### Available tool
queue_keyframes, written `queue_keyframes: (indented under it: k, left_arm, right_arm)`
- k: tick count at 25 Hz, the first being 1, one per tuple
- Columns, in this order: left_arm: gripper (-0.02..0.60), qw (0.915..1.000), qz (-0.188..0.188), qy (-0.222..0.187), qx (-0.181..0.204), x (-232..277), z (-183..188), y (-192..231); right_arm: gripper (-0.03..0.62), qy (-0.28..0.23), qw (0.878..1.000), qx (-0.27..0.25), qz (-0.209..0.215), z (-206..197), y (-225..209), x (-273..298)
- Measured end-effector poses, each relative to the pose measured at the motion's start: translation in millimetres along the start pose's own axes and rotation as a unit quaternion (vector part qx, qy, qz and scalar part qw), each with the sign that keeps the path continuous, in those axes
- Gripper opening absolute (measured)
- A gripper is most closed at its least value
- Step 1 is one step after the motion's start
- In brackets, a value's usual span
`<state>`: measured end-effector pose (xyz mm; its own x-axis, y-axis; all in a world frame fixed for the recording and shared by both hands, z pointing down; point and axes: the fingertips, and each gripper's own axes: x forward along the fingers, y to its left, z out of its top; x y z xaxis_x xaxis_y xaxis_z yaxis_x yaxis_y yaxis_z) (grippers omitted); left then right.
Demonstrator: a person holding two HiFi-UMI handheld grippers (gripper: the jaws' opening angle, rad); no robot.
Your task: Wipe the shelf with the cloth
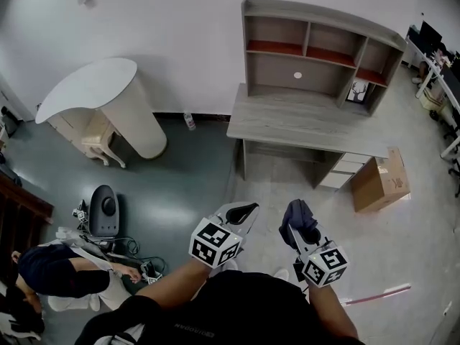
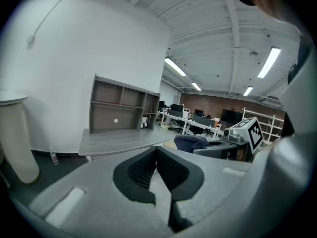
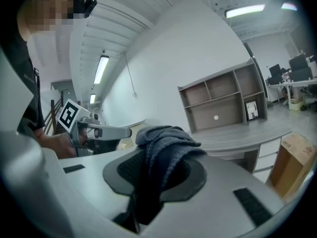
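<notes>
I see right gripper (image 1: 299, 230) fingers pinching cloth (image 3: 163, 150) | left gripper (image 2: 157, 153) fingers pressed together (empty) | shelf (image 1: 316, 49) straight ahead, well apart — right one nearer

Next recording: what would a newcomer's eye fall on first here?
The dark blue cloth bunched in the right claw stands out first. Ahead, the grey shelf unit sits on its desk against the white wall, a cardboard box on the floor beside it. The left claw is shut and empty.

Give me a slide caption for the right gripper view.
Right gripper clamps a dark cloth, shelf unit ahead.
</notes>
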<state>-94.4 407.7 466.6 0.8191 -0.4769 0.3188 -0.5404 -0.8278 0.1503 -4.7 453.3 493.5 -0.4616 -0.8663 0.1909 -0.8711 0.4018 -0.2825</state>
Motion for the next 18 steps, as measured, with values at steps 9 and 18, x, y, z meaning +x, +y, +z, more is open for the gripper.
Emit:
queue_keyframes:
  k: [9, 18]
  left_arm:
    - [0.008, 1.0, -0.001, -0.003, -0.005, -9, -3, 19]
    - [0.008, 0.9998, -0.015, -0.002, -0.011, -25, -10, 54]
  right_arm:
    - [0.097, 0.017, 1.0, -0.018, 0.0, -6, 14, 20]
    - [0.095, 0.019, 0.999, -0.011, -0.024, -11, 34, 47]
